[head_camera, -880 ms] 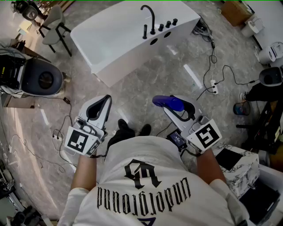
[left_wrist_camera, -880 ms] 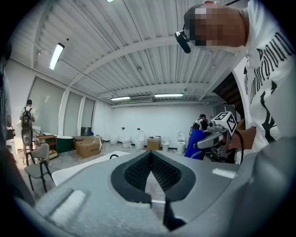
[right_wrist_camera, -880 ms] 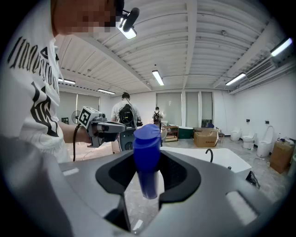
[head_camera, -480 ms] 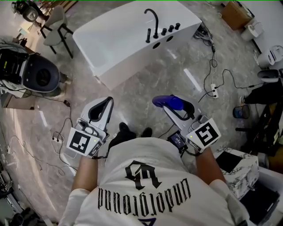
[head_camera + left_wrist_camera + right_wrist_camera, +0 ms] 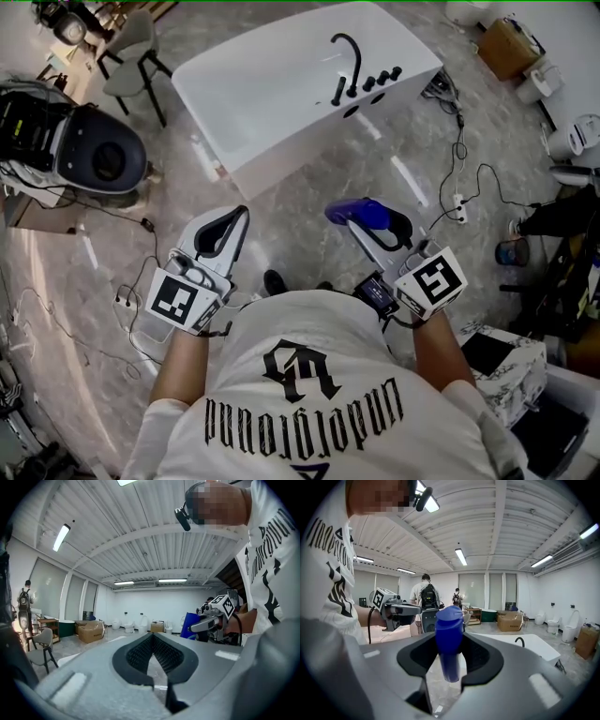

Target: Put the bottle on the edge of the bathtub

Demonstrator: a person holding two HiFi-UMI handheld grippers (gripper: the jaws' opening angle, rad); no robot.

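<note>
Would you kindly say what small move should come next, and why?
Probably carry the right gripper forward toward the white bathtub: it is shut on the blue bottle, and the tub's edge beside the black faucet lies well ahead.

Marble floor, grey chair, strip-lit ribbed ceiling

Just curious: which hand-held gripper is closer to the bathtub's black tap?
Right. The right hand-held gripper, holding the blue bottle, faces the tap across the floor; the left hand-held gripper is further off to one side.
</note>
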